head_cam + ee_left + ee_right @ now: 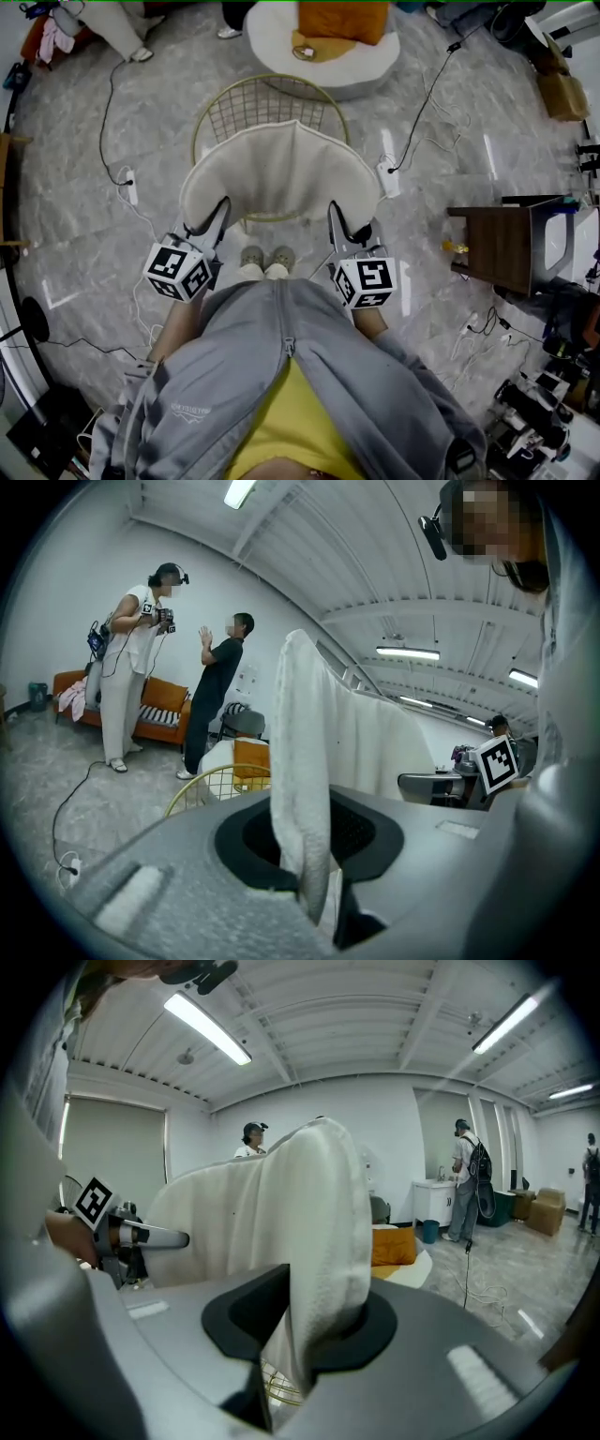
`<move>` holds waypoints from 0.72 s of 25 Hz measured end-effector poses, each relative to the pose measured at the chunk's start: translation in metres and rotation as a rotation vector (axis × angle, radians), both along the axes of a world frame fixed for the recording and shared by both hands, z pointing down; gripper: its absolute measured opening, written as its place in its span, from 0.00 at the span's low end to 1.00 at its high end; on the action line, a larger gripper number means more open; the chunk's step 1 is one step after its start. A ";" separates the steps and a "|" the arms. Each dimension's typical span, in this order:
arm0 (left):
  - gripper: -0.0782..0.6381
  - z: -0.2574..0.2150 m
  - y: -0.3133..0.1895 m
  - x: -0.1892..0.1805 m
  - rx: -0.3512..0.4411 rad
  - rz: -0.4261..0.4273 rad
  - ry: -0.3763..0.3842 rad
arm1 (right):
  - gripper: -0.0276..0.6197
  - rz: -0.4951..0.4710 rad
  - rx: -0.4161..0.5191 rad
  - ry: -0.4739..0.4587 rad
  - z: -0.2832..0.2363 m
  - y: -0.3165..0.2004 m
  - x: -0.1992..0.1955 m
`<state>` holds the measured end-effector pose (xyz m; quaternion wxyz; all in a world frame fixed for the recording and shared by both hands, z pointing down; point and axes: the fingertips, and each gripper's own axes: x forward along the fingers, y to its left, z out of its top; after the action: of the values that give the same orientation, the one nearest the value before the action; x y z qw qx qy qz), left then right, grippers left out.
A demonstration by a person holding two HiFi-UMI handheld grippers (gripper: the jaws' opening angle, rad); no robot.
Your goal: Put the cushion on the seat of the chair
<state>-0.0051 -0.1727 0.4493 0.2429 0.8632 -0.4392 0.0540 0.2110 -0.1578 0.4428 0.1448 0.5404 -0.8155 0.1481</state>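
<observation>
Camera layout: one overhead, two tool-mounted at close range.
The head view looks steeply down on cushion [281, 173], wire chair [253, 103] and floor [84, 187]. Each gripper view looks nearly level along its own fingers [187, 883], cushion edge hard against the lens. Left gripper view sights the right gripper's cube [495, 764]; right gripper view sights the left gripper's cube [92, 1202].
</observation>
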 end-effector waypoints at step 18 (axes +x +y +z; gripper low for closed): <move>0.20 0.123 -0.050 -0.003 -0.226 0.066 0.009 | 0.17 -0.023 -0.210 0.014 0.123 -0.053 0.001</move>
<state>-0.0084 -0.2229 0.5724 0.3386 0.8446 -0.4005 0.1072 0.2119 -0.2110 0.5655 0.2078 0.5137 -0.8008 0.2272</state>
